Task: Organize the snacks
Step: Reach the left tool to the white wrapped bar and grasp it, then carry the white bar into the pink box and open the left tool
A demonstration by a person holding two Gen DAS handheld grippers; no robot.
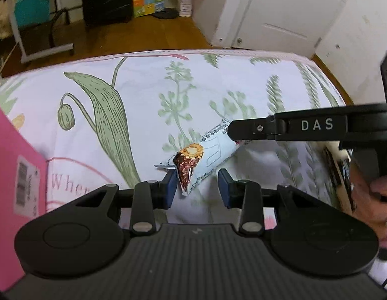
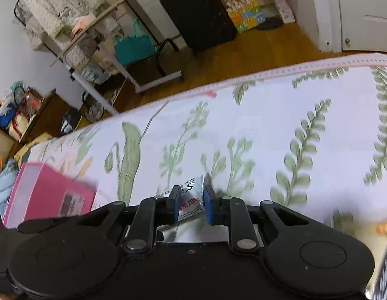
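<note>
Your right claw (image 2: 192, 206) pinches one end of the snack packet (image 1: 206, 155) above the floral bed cover (image 1: 143, 95); your left claw (image 1: 196, 187) gapes wide, its pads around the other end.

Snack packet (image 1: 206, 155) between both tongs, box (image 1: 16, 175) left, on bedspread (image 1: 143, 105)

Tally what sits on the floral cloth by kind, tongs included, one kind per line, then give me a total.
Snack packets: 1, the light blue snack packet, pinched at one end by the right tongs.
Pink boxes: 1, the pink box at the left.
Tongs: 2, the left tongs open around the packet's other end, and the right.
Total: 4
</note>
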